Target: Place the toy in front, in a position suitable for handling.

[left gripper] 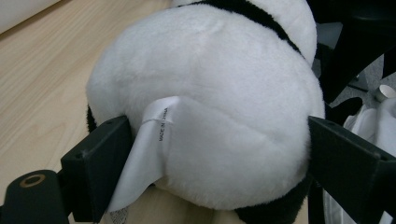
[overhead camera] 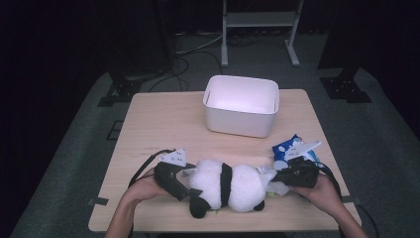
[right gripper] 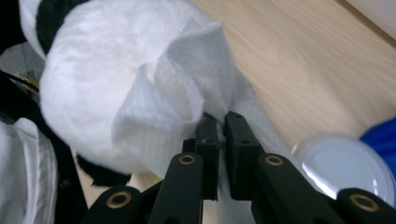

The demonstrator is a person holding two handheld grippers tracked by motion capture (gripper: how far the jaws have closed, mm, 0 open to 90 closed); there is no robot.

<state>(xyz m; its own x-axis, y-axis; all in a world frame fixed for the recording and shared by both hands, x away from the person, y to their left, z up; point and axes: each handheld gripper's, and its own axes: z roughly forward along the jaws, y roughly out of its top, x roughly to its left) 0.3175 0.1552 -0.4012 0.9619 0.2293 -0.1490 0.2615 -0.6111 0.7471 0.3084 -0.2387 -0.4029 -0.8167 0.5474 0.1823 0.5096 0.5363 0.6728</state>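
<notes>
A: Nearest to you, along the front edge of the table [overhead camera: 148, 124], lies the plush panda [overhead camera: 225, 186]. Which way does it point?

B: Its long axis runs left to right across the table, parallel to that edge. In the high view you see a black band over the middle of the white body and black limbs toward you. Which end is the head I cannot tell; the face is hidden.

A: And your left gripper [overhead camera: 173, 181]?

B: Its jaws stand wide on both sides of one round end of the panda, pressing into the soft fur. In the left gripper view a white sewn label [left gripper: 149, 154] hangs from the seam there, partly over one jaw.

A: Your right gripper [overhead camera: 292, 177]?

B: Its jaws are clenched almost together on a thin white wipe [right gripper: 177, 93], which is crumpled against the other end of the panda. The wipe looks fibrous and folded.

A: What is behind?

B: Just beside your right hand is a blue wipe packet [overhead camera: 287, 148] with a round clear lid [right gripper: 343, 163]; it is partly covered by the gripper. Farther, near the back edge, stands a white plastic bin [overhead camera: 241, 106], rectangular with rounded corners.
</notes>
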